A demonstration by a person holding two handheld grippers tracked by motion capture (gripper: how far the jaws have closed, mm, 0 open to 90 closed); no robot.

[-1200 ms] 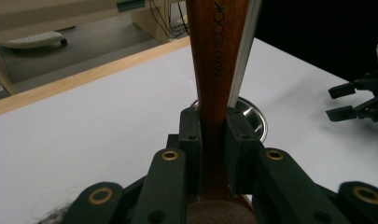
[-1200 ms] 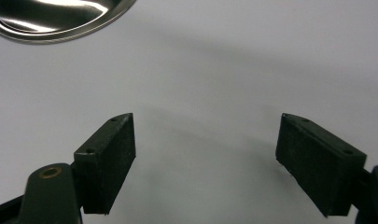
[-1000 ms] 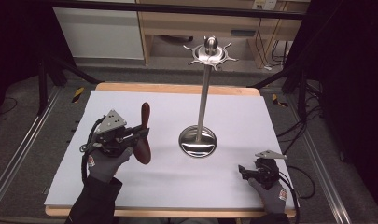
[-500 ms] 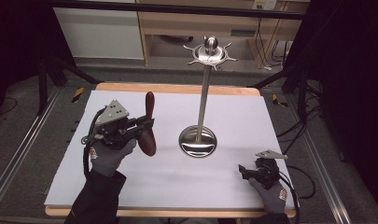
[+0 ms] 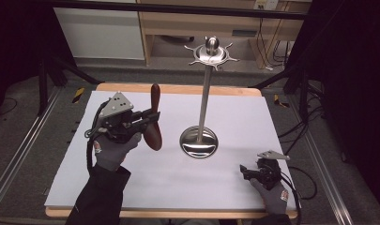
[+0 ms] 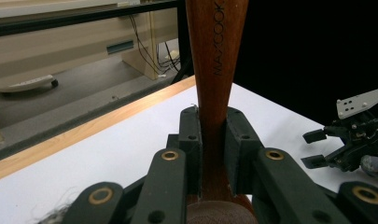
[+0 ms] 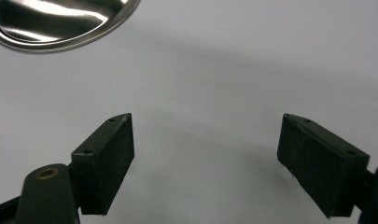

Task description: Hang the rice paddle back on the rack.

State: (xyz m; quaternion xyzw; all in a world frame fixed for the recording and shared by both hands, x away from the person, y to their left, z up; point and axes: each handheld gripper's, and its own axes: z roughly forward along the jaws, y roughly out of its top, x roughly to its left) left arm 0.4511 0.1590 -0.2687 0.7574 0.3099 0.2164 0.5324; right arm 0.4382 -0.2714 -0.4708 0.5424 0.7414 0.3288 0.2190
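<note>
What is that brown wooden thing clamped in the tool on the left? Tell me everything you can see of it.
It is a wooden spoon of smooth, dark reddish-brown wood. It is held roughly upright, slightly tilted, above the white table cover, with its rounded broad end down and its slim handle up. The left gripper is shut on its narrow neck, a black pad on each side. Letters are stamped along the handle. Nothing else touches it.

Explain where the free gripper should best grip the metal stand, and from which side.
Probably the thin upright pole, from the person's side. It is narrow and vertical, so open jaws could close across it. The round base lies flat and wide. The right gripper is open and empty.
</note>
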